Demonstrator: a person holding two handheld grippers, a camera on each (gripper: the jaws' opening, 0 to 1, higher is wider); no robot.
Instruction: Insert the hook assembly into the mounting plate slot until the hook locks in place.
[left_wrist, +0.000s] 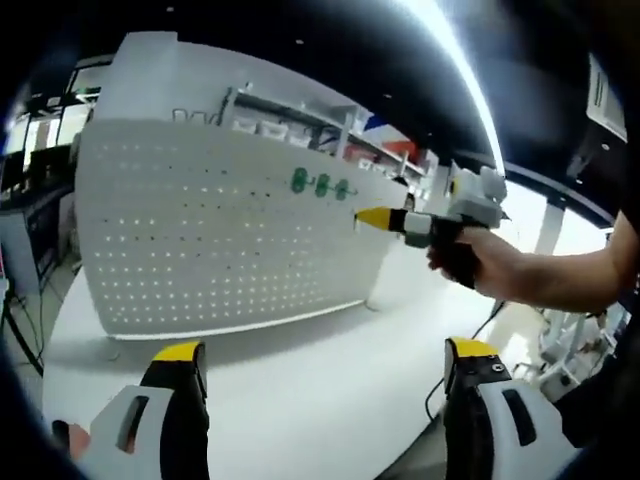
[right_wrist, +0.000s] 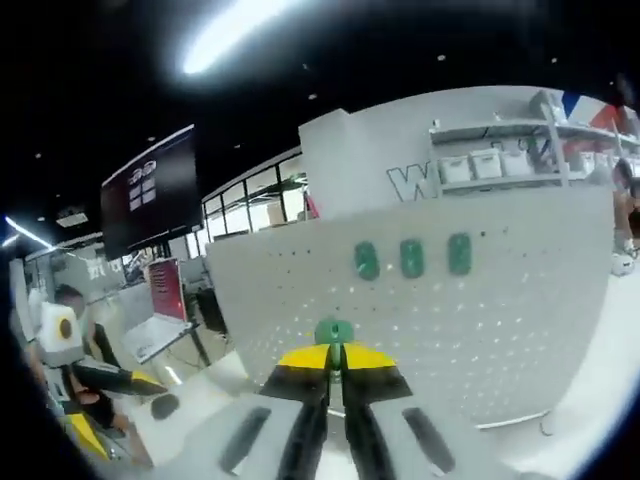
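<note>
The green hook assembly sits pinched between the yellow tips of my right gripper, whose jaws are pressed together on it so that only its rounded green top shows above them. Ahead of it stands the white perforated mounting plate, upright on the white table, and I cannot tell whether the hook is already touching the board or is just short of it. Higher on the plate, three green hooks are already seated side by side in a short row; the piece I am holding is below that row and a little to its left in the right gripper view.

In the left gripper view the same plate stands across the table, with the three green hooks near its upper right corner. My right gripper comes in from the right there, carried in my right hand, its yellow tip pointing at the board's right edge, just below and to the right of the row.

My left gripper is spread wide with nothing between its jaws, held low over the table and well back from the plate.

Behind the plate are shelves with white bins and a dark wall screen.
</note>
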